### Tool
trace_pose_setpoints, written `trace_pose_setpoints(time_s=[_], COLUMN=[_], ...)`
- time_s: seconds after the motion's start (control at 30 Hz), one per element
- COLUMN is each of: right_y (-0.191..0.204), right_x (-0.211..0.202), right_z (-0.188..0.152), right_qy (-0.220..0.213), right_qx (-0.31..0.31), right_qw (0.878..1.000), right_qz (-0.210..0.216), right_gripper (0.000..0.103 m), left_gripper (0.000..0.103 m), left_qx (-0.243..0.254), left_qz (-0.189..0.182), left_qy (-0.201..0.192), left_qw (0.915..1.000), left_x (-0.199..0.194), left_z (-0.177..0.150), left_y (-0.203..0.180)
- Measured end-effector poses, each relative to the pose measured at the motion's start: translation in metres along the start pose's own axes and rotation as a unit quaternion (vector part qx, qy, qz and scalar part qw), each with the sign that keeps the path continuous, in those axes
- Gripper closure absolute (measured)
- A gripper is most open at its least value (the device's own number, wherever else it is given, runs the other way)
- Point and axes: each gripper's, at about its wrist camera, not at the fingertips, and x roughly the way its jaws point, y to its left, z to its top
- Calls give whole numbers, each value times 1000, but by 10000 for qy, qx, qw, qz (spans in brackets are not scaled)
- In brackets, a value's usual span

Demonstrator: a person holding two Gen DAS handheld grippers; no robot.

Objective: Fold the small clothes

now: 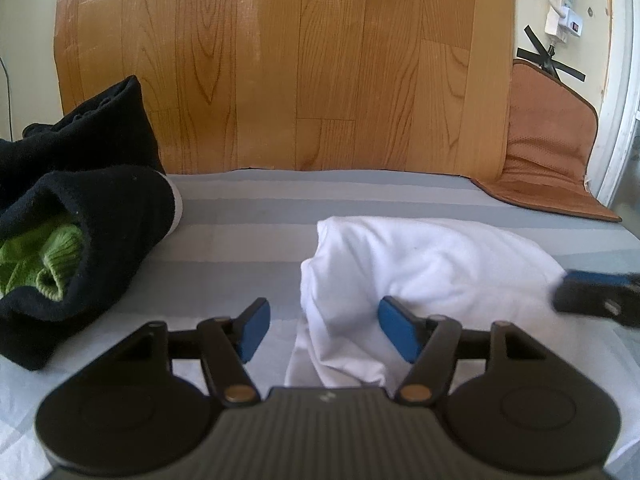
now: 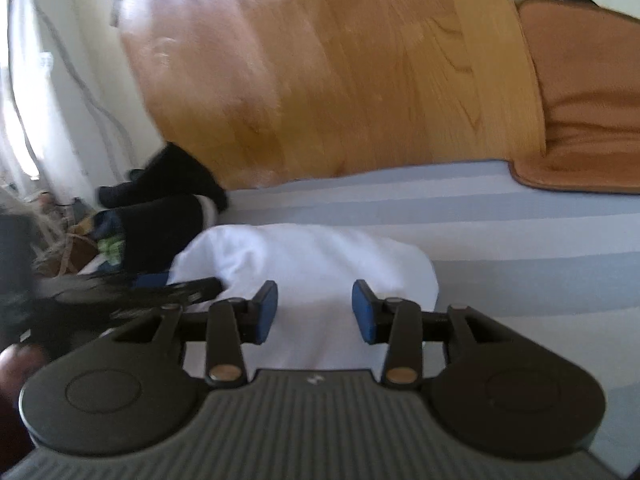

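Note:
A white garment (image 1: 420,264) lies bunched on the grey-striped sheet (image 1: 248,232). My left gripper (image 1: 324,328) is open and holds nothing, low over the garment's near left edge, with its right pad beside the cloth. My right gripper (image 2: 314,308) is open just above the garment's near side (image 2: 304,264) and holds nothing. The right gripper also shows in the left wrist view (image 1: 596,292) at the garment's right end. The left gripper also shows blurred in the right wrist view (image 2: 176,284) at the garment's left end.
A heap of black clothes (image 1: 80,200) with a green knit (image 1: 36,256) inside lies at the left. A brown mat (image 1: 548,160) lies at the right. A wood-grain board (image 1: 280,60) stands behind the bed. A power strip (image 1: 560,4) hangs on the wall.

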Motion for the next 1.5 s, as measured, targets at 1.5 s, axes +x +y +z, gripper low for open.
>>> trace_pose_setpoints(time_s=[1.5], right_y=[-49], right_x=[-32], right_z=[-46], right_qy=[492], right_qx=[1551], right_qw=[9860], right_qz=[375], right_gripper=[48], left_gripper=[19], left_qx=[263], left_qz=[231], left_qy=[-96], left_qw=[9993], left_x=[5], left_z=[-6], left_y=[0])
